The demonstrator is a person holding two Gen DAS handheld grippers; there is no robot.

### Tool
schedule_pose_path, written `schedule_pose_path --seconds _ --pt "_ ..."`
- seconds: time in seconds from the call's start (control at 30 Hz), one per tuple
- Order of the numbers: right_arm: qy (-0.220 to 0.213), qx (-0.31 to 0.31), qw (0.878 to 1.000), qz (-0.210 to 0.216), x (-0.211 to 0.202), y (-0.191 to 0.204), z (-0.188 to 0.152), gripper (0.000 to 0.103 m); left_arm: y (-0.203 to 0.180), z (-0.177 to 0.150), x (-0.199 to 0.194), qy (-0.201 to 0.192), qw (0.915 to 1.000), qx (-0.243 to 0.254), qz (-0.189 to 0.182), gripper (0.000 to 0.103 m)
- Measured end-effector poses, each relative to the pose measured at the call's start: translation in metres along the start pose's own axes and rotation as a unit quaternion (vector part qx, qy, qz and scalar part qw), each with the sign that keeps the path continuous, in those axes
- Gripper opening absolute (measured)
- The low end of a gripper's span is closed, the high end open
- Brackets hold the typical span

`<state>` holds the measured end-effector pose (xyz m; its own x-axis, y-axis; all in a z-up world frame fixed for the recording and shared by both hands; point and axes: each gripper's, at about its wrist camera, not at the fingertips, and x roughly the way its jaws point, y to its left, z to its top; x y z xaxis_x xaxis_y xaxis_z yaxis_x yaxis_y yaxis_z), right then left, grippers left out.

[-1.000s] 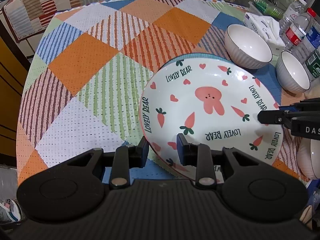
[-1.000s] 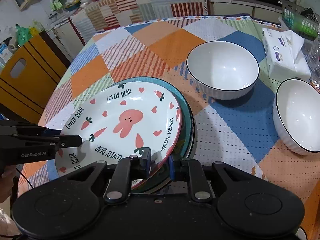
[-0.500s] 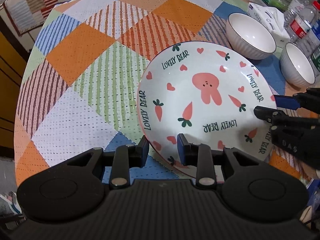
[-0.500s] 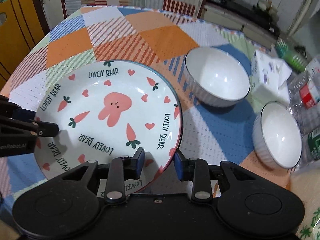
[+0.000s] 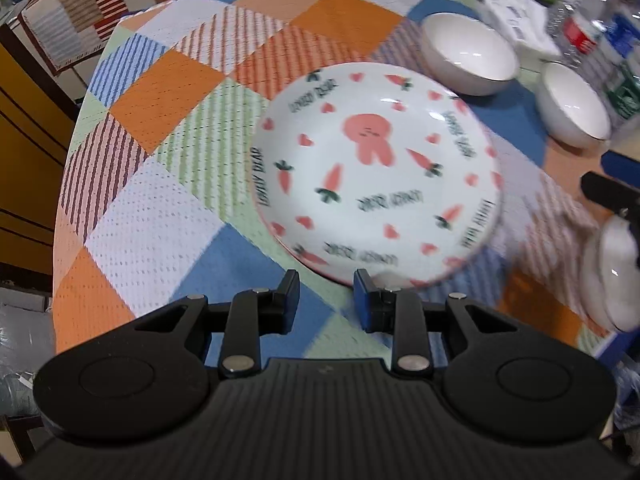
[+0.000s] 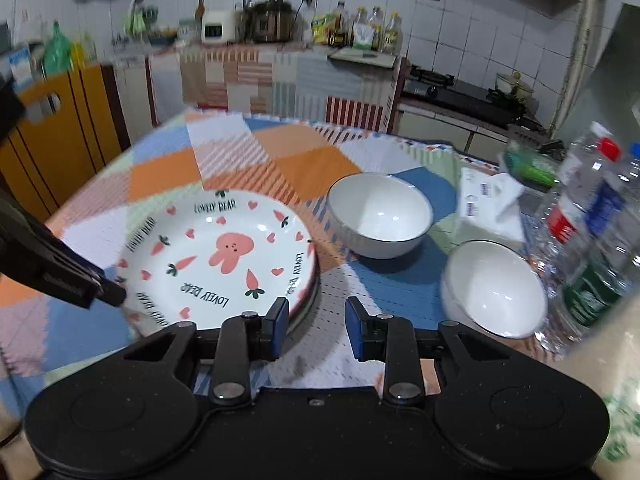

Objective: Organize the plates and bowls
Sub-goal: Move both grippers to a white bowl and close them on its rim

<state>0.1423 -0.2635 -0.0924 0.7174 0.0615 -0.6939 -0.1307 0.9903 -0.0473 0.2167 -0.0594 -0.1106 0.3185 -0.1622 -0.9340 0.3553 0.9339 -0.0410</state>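
From the left wrist view I look steeply down on the table (image 5: pixel 152 216) with its patchwork cloth. The rabbit plate (image 5: pixel 376 176) lies flat on it, blurred, and I see only this one plate from here. My left tool (image 5: pixel 326 294) sits just at the plate's near rim with its jaws a narrow gap apart and nothing between them; only cloth shows in the gap. Two white bowls stand beyond the plate, the far bowl (image 5: pixel 468 54) and the near bowl (image 5: pixel 574 104), apart from each other. At the right edge the right tool (image 5: pixel 612 192) reaches in, with part of a third white bowl (image 5: pixel 612 276) below it. Water bottles (image 5: pixel 592 28) stand at the upper right.

The right wrist view looks more level and takes in the kitchen counter (image 6: pixel 280 46) behind, which the other view does not give me. Here the rabbit plate (image 6: pixel 218 258) shows a darker rim (image 6: pixel 314 292) under its right edge, so it rests on another plate. My right tool (image 6: pixel 316 320) has just been opening; its jaws stand a narrow gap apart, empty, the left pad just beside the plate's edge. The far bowl (image 6: pixel 380 216) and near bowl (image 6: pixel 494 290) stand upright to the right, a tissue pack (image 6: pixel 490 206) and the water bottles (image 6: pixel 588 216) past them. The left tool (image 6: pixel 60 276) comes in from the left, its tip at the plate's rim; whether it touches I cannot tell.
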Motion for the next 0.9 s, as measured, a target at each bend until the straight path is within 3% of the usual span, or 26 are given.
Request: schedule_pose_path --seconds 0.2,0.37,0.43,0.57,0.63,0.9 --pt "-0.019 0.021 0.999 0.016 -0.054 -0.031 -0.013 0.042 -0.030 -0.018 -0.042 -0.026 0.9995 0.017 -0.011 0.028" --pt "-0.012 0.026 0.999 0.033 -0.084 -0.048 -0.037 0.058 -0.059 -0.030 -0.062 -0.030 0.9990 0.029 -0.014 0.032" --pt "-0.009 0.018 0.999 0.037 -0.090 -0.053 -0.051 0.072 -0.072 -0.033 -0.063 -0.028 0.9988 0.033 -0.021 0.037" --pt "0.001 0.009 1.000 0.026 -0.090 -0.063 -0.082 0.080 -0.101 -0.033 -0.056 -0.022 0.9975 0.055 -0.040 0.043" --pt "0.000 0.010 1.000 0.016 -0.086 -0.067 -0.095 0.093 -0.115 -0.031 -0.051 -0.025 0.9959 0.074 -0.046 0.047" --pt "0.026 -0.018 0.999 0.030 -0.071 -0.071 -0.130 0.096 -0.158 -0.022 -0.024 -0.028 0.9876 0.122 -0.095 0.056"
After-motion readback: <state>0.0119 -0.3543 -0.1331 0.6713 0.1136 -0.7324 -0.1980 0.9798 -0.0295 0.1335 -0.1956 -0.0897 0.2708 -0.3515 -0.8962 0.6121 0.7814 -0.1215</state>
